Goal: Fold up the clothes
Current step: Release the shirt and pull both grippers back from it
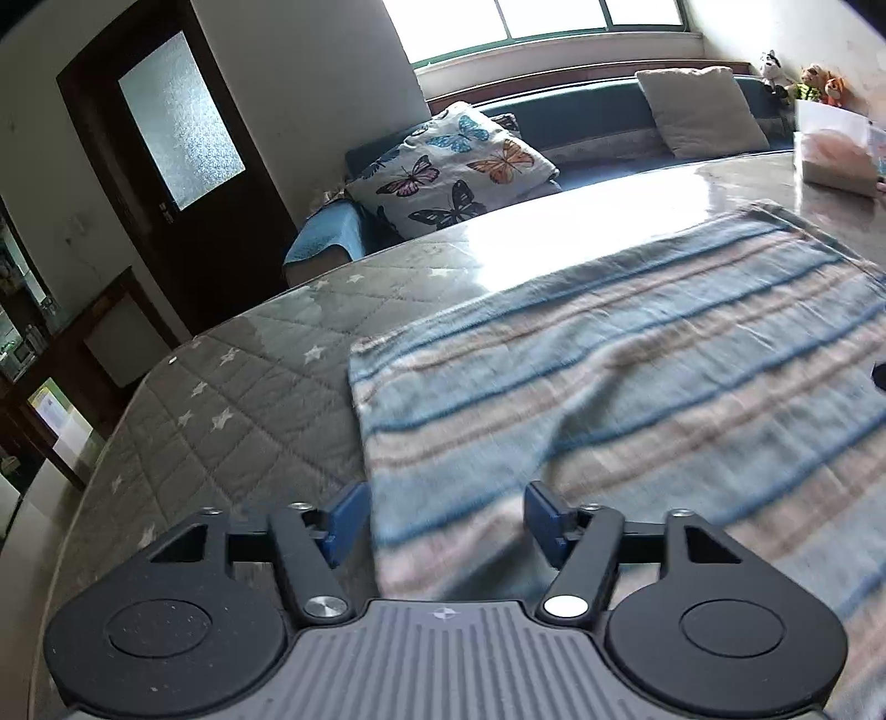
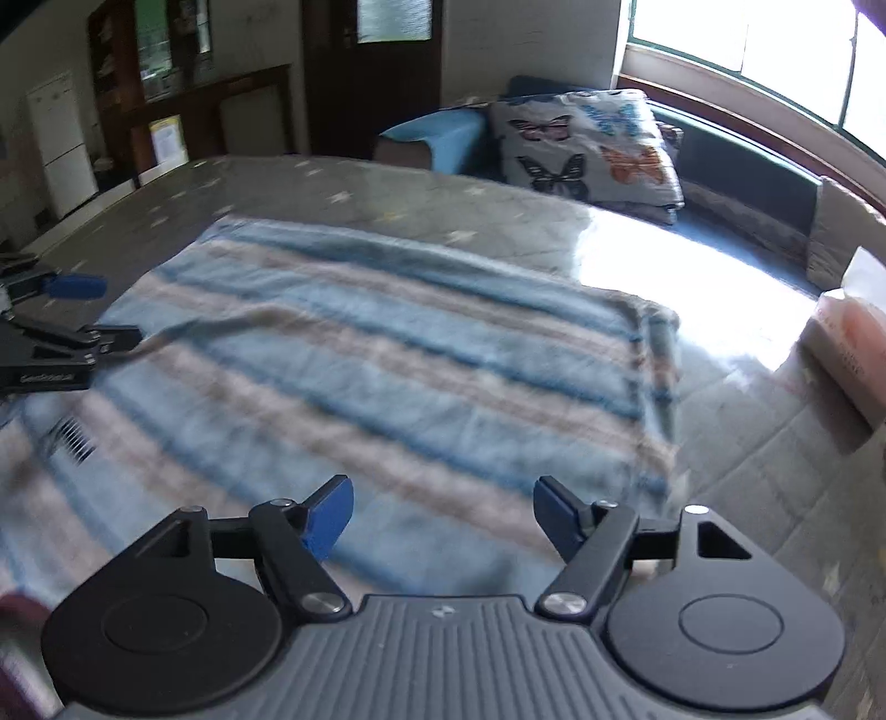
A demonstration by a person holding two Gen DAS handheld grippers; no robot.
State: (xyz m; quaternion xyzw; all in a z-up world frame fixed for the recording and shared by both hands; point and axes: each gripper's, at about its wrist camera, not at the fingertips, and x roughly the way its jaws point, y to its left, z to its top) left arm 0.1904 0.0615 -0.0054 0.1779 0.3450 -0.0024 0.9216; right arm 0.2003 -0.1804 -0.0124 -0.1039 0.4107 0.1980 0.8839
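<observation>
A grey quilted worktop (image 1: 232,376) with white stars carries the striped cloth (image 2: 387,354), spread flat across its middle (pale blue, beige and dark blue bands). Behind it a butterfly pillow (image 1: 448,166) rests on the sofa. The left gripper (image 1: 443,518) is released over the cloth's near left corner; the right gripper (image 2: 443,515) hangs released above the near edge.

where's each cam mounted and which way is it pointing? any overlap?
Left wrist: on the left tongs, looking along the open blue fingers over the striped cloth's left edge toward the butterfly pillow and window.
Right wrist: on the right tongs, open over the cloth, facing the door; the left tongs show at the left edge.
Shared: cloth, quilted table, pillow.
</observation>
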